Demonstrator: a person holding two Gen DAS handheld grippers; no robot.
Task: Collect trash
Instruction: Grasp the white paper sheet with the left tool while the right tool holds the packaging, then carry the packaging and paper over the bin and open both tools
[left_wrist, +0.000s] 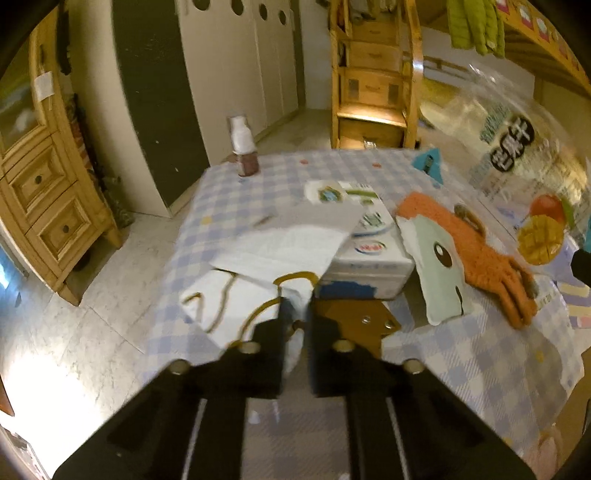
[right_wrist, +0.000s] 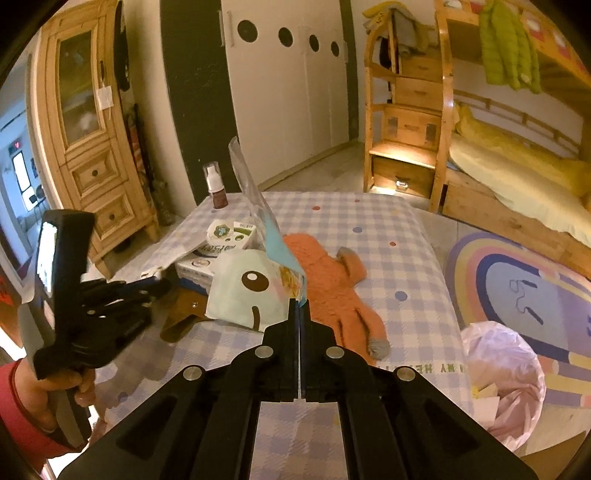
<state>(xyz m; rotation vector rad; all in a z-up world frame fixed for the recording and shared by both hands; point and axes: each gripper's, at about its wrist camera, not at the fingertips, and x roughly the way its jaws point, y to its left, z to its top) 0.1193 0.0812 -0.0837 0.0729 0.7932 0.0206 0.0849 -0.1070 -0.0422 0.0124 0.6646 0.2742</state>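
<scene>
R gripper (right_wrist: 297, 306): fingers pressing together, pinching the lower edge of a clear plastic snack bag (right_wrist: 258, 206). Bag is standing up edge-on above the checked tablecloth (right_wrist: 388, 258); in L wrist view same bag (left_wrist: 517, 155) is hanging at right, mango print + dark lettering showing.

L gripper (left_wrist: 297, 314): fingers closing on white crumpled paper w/ yellow-brown cord (left_wrist: 258, 273); narrow gap btwn fingers, paper filling it. Paper is lying at near-left part of table, touching a white carton box (left_wrist: 369, 258).

Orange plush glove (right_wrist: 332, 284) is lying mid-table, pale green cartoon-face bag (right_wrist: 243, 291) overlapping its left side. Small brown pump bottle (right_wrist: 216, 188) is standing upright at far-left corner. Pink-lined trash bin (right_wrist: 502, 376) is sitting on floor just beside table's right edge, paper scraps inside.
</scene>
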